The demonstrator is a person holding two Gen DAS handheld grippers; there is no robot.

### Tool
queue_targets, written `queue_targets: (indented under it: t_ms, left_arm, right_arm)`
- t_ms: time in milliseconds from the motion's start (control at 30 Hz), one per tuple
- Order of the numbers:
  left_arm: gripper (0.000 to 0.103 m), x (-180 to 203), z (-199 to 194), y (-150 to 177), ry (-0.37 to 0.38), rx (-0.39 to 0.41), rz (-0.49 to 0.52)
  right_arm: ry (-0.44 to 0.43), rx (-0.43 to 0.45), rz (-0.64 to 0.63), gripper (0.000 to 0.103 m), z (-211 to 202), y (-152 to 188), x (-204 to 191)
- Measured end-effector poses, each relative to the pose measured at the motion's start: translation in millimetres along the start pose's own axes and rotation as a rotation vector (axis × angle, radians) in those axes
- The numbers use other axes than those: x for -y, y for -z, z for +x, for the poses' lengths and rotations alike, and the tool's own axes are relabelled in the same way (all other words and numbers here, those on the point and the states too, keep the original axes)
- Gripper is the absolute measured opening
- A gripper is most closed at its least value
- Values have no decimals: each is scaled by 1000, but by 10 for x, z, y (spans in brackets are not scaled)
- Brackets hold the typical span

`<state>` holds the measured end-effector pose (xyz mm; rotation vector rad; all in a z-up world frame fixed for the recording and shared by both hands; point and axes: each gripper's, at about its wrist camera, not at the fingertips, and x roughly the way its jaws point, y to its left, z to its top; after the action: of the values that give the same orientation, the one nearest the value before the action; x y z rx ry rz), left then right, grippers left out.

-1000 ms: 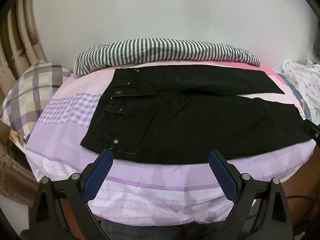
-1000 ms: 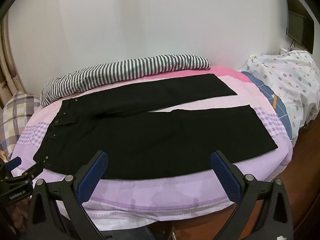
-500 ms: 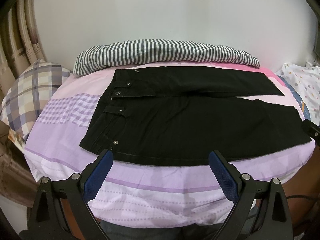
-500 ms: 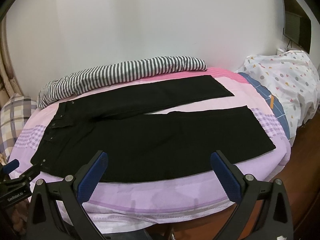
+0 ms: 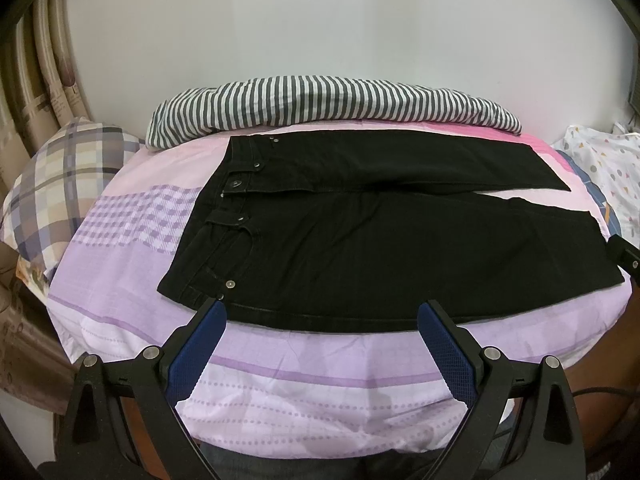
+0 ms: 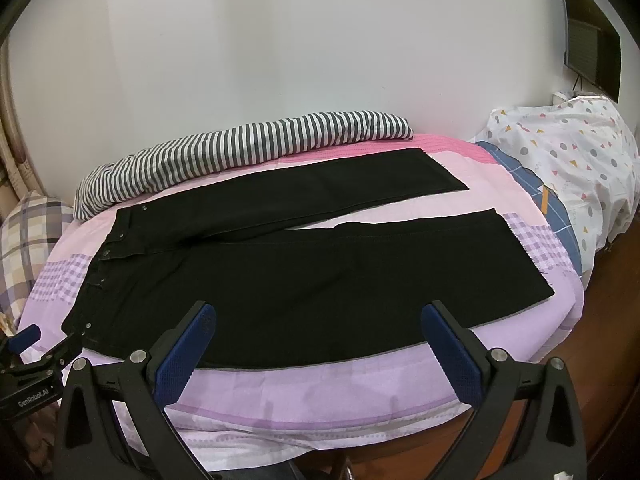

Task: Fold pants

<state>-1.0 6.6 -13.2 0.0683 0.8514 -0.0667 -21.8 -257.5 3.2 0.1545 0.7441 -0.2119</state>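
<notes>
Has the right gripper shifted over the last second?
Yes. In its view the striped bedding and black pants have slid left, so the right gripper, open, has swung slightly right.

A bed with a pink and purple sheet [image 5: 132,280] fills the middle of the frame, with a striped blanket [image 5: 320,100] along its far edge by the white wall [image 5: 320,20], a checked pillow [image 5: 52,176] at the left, and a spotted white cover [image 6: 568,152] at the right.

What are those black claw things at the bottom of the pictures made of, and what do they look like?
Each gripper, left and right, is a matte black angular frame with silver bolts and two fingers faced in textured blue pads. White lettering reading GenRobot.AI marks the left one's body.
</notes>
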Motion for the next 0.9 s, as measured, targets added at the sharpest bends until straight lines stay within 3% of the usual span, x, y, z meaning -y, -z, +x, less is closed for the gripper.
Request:
queue_targets:
  t_ms: [567,900]
  left_arm:
    - [96,-40,244,-47,5,-46,-2]
    - [93,-310,517,-319,58,-75,-70]
  right_arm:
    - [-5,-42,18,102,191,-41,18]
    - [-66,-98,42,102,460,-198,31]
